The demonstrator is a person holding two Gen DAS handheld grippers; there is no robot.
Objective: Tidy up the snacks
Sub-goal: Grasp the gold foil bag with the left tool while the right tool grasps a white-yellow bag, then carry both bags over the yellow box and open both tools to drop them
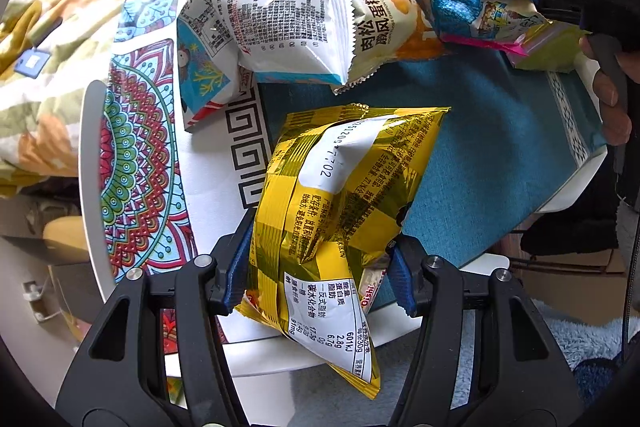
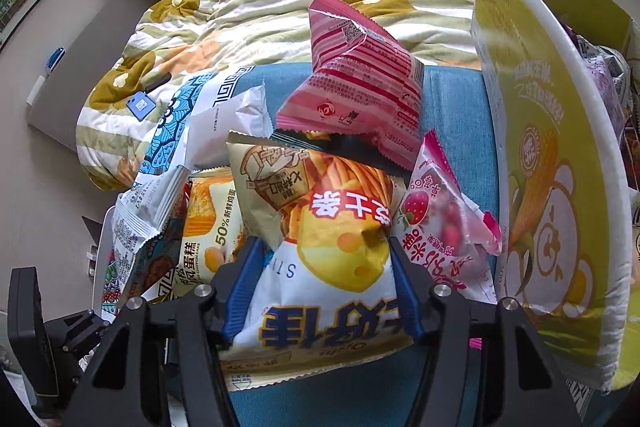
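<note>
Left tongs [image 1: 320, 267] clamp a gold packet [image 1: 332, 195]; right tongs [image 2: 320, 279] pinch a cheese-stick bag [image 2: 320, 247] amid piled snacks [image 2: 352, 83].

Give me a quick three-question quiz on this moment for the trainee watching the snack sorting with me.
1. Which packet is clamped in the left gripper?
2. True or false: the striped pink packet lies flat under the rest of the pile.
3. What stands to the right of the heap in the right wrist view: A) a green carton with a bear, B) a glass jar, C) a metal tin?

Key
1. The gold foil packet, pinched between both blue pads.
2. False; it sits propped on top, behind the cheese stick packet that the right gripper closes on.
3. A, the green carton.
</note>
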